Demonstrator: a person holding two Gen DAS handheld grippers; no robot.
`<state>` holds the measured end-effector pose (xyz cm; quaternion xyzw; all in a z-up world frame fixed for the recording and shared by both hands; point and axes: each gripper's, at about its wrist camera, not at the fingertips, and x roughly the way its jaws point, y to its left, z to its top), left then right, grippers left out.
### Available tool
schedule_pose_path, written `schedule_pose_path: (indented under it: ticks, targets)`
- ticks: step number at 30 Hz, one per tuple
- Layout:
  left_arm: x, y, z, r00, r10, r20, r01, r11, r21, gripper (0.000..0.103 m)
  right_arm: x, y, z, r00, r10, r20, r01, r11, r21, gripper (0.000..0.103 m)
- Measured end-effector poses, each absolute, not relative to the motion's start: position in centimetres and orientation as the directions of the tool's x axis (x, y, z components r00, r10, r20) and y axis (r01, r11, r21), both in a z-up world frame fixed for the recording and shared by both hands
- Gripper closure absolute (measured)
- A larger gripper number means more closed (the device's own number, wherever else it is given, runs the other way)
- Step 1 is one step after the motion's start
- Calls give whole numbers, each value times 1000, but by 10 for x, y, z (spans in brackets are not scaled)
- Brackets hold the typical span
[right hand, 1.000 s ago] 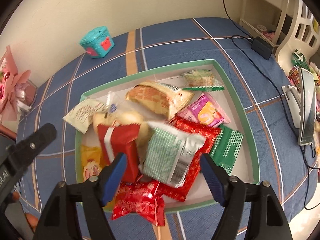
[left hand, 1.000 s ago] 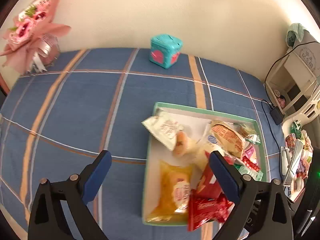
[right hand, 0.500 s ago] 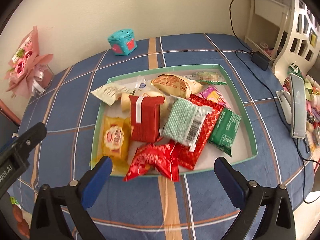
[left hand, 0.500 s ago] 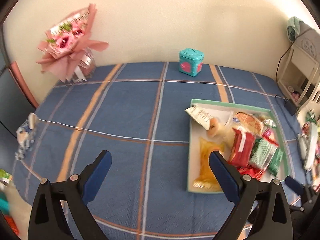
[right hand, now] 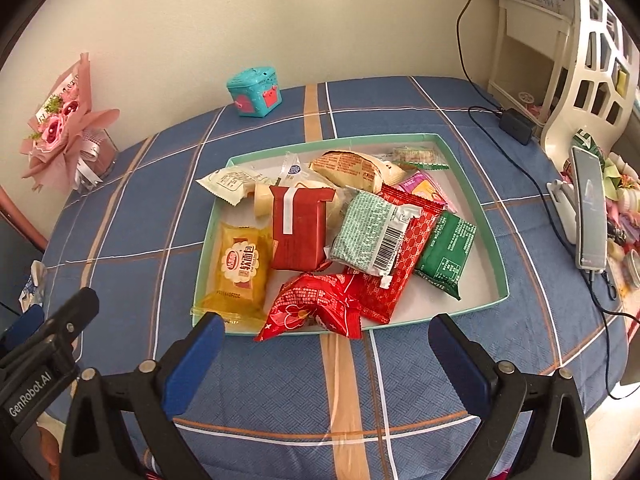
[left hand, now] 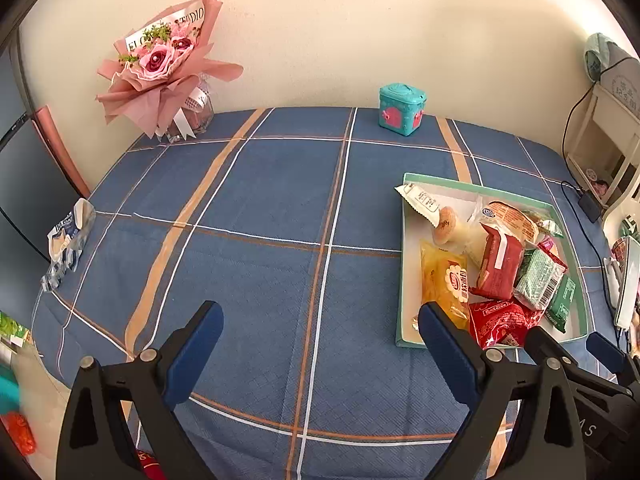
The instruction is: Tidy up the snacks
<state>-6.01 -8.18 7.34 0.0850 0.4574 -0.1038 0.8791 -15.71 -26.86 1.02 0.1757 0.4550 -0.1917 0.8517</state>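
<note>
At the far left edge of the tabletop (left hand: 256, 216) lies a crumpled wrapper (left hand: 66, 240), with a bouquet (left hand: 160, 64) at the back corner and a teal box (left hand: 401, 114) by the wall. The left claw (left hand: 316, 344) hangs spread wide and empty over bare cloth, well apart from any snack. To its right sits the tray (right hand: 476, 196), holding all the snacks in a loose heap: a yellow pack (right hand: 239, 268) along the left wall, a red box (right hand: 298, 232) leaning on the pile, a green-white pack (right hand: 370, 236) over a flat red pack (right hand: 408, 248), and a dark green pack (right hand: 446, 254) toward the right. The right claw (right hand: 326, 354) is also spread and empty, poised just outside the near rim.

The likely trouble is the red pouch (right hand: 316, 314), which overhangs the near rim; a nudge from either claw could tip it onto the cloth. The heap is stacked slackly, so pulling one pack may drag its neighbours. The glossy film looks slippery, and a hard squeeze could crush what is inside.

Compared with a second ago, both claws have drawn back and up from the tray; the right one was then low over the green-white pack, and the left now sees the whole tabletop.
</note>
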Motion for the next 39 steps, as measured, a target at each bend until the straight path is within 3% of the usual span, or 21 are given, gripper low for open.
schedule_pose_path:
  ticks: [39]
  targets:
    - [-54,-67,74,555,-55,-830,215,973,79,5,-152,-266,15,519,-162,-840,467,876,119,0]
